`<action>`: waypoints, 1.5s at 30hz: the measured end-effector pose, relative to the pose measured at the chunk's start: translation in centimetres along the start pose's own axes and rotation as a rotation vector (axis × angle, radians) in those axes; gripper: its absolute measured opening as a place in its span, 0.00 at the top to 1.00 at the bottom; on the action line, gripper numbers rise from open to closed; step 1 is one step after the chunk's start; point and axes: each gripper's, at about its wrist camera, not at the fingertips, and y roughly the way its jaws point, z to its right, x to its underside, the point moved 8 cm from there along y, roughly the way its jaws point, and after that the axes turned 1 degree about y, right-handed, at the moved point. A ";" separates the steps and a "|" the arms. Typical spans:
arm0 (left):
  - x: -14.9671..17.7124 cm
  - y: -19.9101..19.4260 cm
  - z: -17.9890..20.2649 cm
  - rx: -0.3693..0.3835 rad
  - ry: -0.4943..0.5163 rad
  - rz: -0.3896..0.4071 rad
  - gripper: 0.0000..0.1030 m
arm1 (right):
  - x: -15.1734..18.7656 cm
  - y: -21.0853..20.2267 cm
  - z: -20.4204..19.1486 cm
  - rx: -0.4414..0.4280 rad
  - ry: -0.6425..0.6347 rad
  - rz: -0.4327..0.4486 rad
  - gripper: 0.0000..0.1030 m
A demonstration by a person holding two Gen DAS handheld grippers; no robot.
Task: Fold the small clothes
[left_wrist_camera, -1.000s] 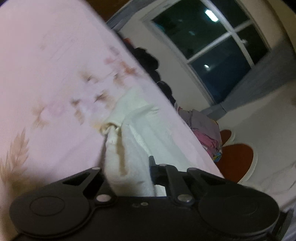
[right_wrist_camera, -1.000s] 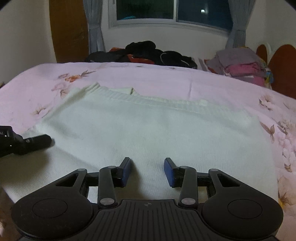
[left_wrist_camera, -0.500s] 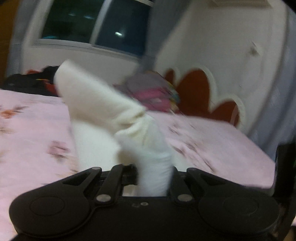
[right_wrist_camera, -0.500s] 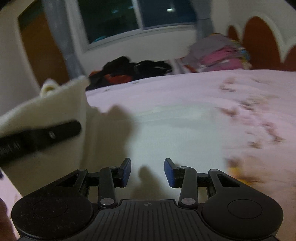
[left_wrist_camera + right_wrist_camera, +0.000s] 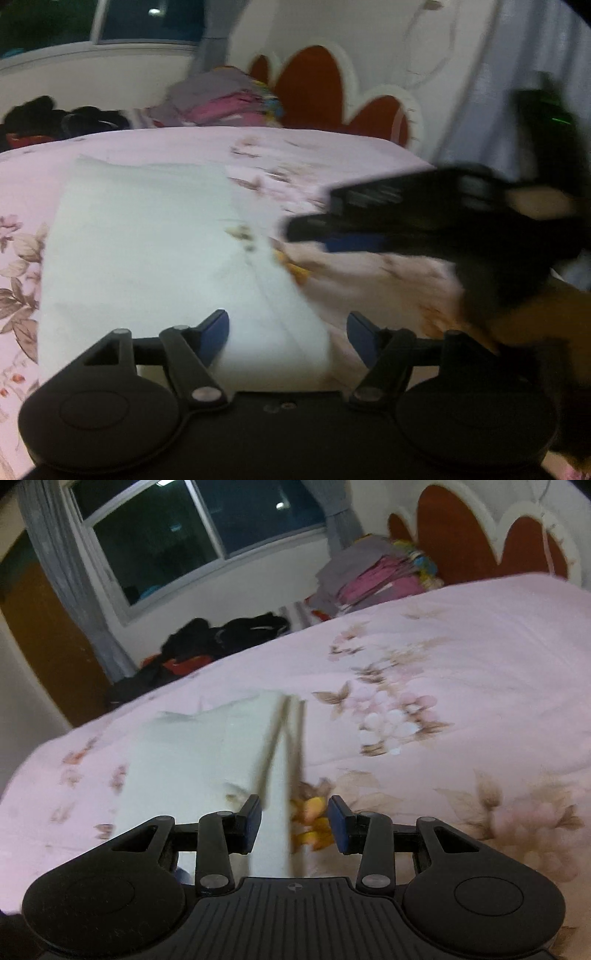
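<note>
1. On the left half of the pink floral bed (image 5: pixel 332 147), the white garment (image 5: pixel 147 258) is now lying flat with one side folded over. Half a second ago that side was bunched up in the air in the left claw's pinch; a second ago the piece was spread wide across the bed.
2. At the near edge of the cloth, the left claw (image 5: pixel 288 332) is opening at this moment. The folded corner is lying between and under its blue pads, but they are no longer pressing on it, so it looks freshly released.
3. Further right, the right claw (image 5: pixel 295 825) is hanging over the garment's right edge (image 5: pixel 280 775), its jaws standing at a narrow, unchanged gap and gripping nothing.
4. Judging by this, the first sideways fold is being completed; the cloth is looking roughly half as wide, and a further fold probably remains.
5. Far right, beyond the bed, a stack of folded clothes (image 5: pixel 373 572) is sitting by the headboard (image 5: pixel 461 535).
</note>
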 end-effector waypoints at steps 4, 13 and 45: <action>0.4 -3.3 -2.0 -0.020 -0.013 0.043 0.32 | 0.3 1.6 -1.6 -0.058 0.008 -0.045 0.61; -0.8 -6.9 -11.0 -0.250 -0.203 0.117 0.32 | 1.1 6.6 -2.7 -0.105 0.061 -0.111 0.61; 0.9 -1.2 -14.4 -0.241 -0.337 -0.016 0.38 | 4.2 2.8 -0.8 0.066 -0.176 -0.185 0.80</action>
